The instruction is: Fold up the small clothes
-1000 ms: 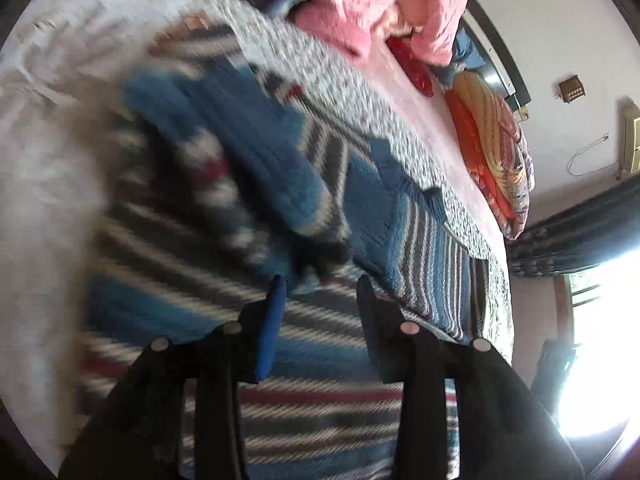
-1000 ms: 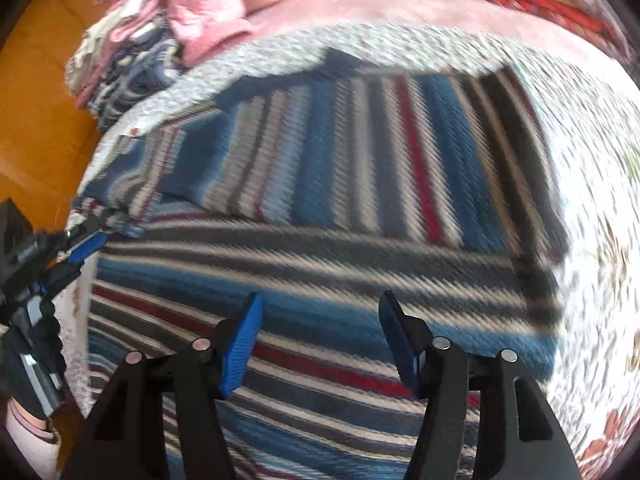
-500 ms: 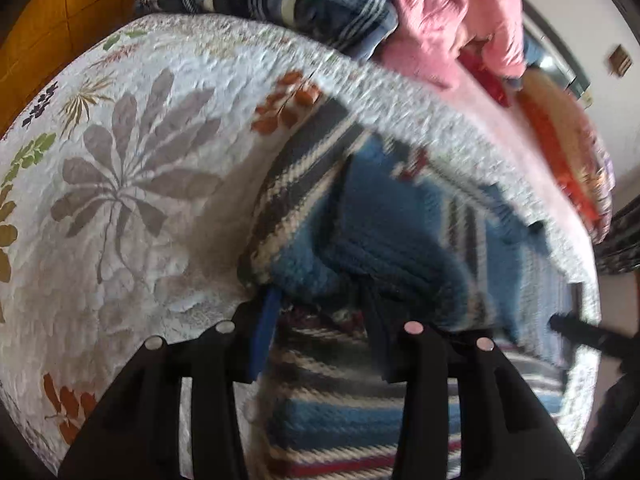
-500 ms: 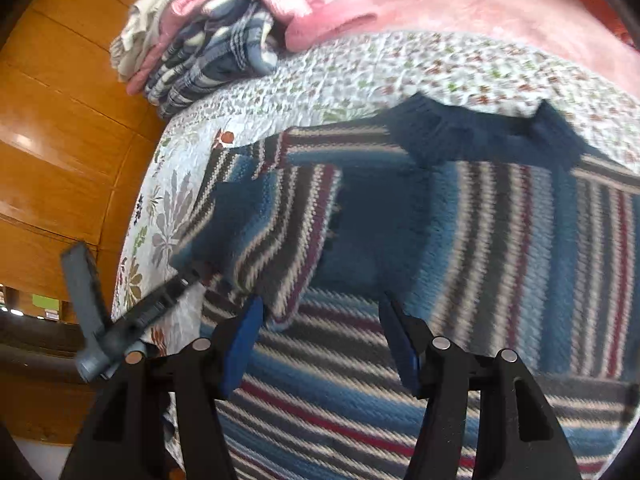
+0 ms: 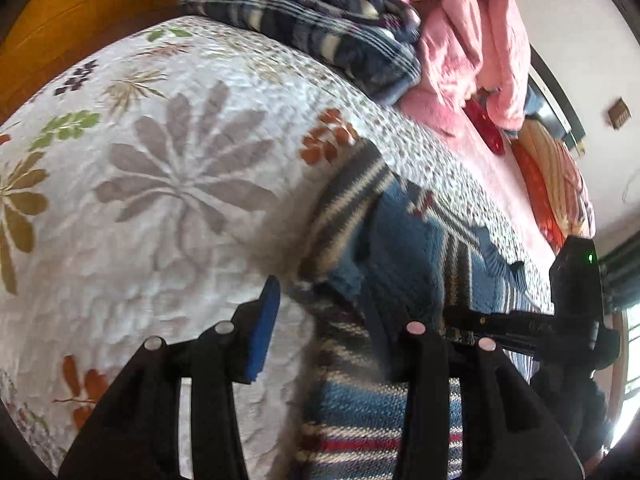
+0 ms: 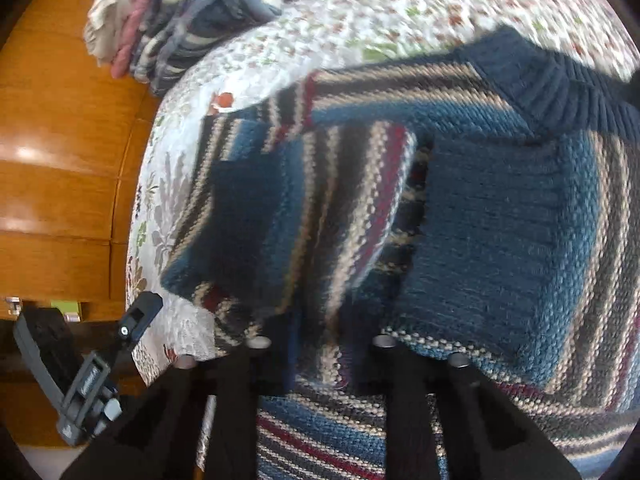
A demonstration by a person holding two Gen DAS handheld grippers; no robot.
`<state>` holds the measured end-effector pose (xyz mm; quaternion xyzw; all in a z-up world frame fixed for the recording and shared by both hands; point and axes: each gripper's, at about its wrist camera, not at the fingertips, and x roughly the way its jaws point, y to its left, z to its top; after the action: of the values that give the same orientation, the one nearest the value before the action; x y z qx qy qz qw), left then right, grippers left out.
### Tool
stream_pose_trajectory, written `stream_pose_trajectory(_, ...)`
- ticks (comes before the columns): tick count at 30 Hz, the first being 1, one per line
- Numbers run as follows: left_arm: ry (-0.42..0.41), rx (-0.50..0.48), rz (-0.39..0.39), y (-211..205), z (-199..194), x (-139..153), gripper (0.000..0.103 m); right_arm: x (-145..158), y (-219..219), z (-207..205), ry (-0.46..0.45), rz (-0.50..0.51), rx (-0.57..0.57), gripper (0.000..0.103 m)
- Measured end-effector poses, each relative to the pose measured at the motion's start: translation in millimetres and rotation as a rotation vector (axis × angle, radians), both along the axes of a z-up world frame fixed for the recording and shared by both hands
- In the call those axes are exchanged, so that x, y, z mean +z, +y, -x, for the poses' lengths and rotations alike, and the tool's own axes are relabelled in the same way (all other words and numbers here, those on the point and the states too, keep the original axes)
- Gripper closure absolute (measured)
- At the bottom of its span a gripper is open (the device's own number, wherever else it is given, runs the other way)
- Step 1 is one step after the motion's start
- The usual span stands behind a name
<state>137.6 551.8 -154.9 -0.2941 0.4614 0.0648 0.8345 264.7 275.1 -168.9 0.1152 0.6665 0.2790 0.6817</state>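
Left gripper (image 5: 320, 320) — black frame, blue pad (image 5: 262, 332), round silver screws. Right gripper (image 6: 316, 344) — black frame, matching silver screws; green indicator light (image 5: 591, 257) on its black housing.

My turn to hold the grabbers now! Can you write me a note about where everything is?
Left hand-held gripper: open, empty, at the sweater's edge.
Right hand-held gripper: low over the sweater; grip unclear.
The striped sweater lies on the flowered quilt.
Done: one sleeve folded across the body.
Left: fold the rest, then add it to the pile of clothes.
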Motion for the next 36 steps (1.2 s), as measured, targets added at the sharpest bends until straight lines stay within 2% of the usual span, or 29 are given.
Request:
stream_pose_trajectory(5, -0.014, 0.003, -0.011, 4.5, -2.2, 7.5, 0.062, 48.5, -19.3, 2.6, -0.116, -0.071, 0.002, 0.092)
stream_pose_trajectory(10, -0.031, -0.048, -0.014, -15.8, -13.9, 11.5, 0.062, 84.5, -60.6, -1.5, -0.214, -0.034, -0.018, 0.092)
stream_pose_trajectory(14, -0.021, -0.136, -0.053, -49.5, -30.7, 7.6, 0.062, 76.2, -96.2, -12.6, -0.207, 0.019, -0.069, 0.092)
stream_pose_trajectory(17, -0.002, -0.183, -0.072, -70.1, -41.3, -0.2, 0.062, 51.4, -116.7, -21.0, -0.152, 0.045, -0.1, 0.092)
stream_pose_trajectory(22, 0.061, -0.218, -0.118, -88.5, -54.6, -19.7, 0.061, 18.2, -126.9, -20.6, -0.112, 0.102, -0.117, 0.091)
stream_pose_trajectory(26, 0.077, -0.233, -0.135, -88.1, -58.1, -30.6, 0.061, 2.5, -128.0, -18.7, -0.104, 0.139, -0.117, 0.087)
stream_pose_trajectory(27, 0.074, -0.236, -0.133, -87.2, -58.0, -31.2, 0.061, 2.3, -127.8, -18.7, -0.105, 0.144, -0.116, 0.087)
stream_pose_trajectory(29, 0.07, -0.237, -0.122, -84.4, -56.7, -29.0, 0.061, 10.3, -124.3, -18.1, -0.125, 0.193, -0.104, 0.08)
stream_pose_trajectory(30, 0.068, -0.235, -0.113, -82.9, -55.8, -26.2, 0.061, 15.8, -122.2, -16.3, -0.148, 0.219, -0.101, 0.072)
stream_pose_trajectory(33, 0.027, -0.225, -0.1, -77.8, -44.3, -8.9, 0.059, 51.0, -108.0, -2.5, -0.309, 0.317, -0.08, 0.069)
stream_pose_trajectory(35, 0.011, -0.225, -0.109, -77.3, -36.9, -2.2, 0.053, 66.8, -87.1, 7.9, -0.353, 0.291, -0.01, 0.068)
stream_pose_trajectory(36, 0.016, -0.229, -0.112, -77.8, -34.5, -1.6, 0.053, 68.6, -77.1, 10.6, -0.354, 0.281, 0.023, 0.062)
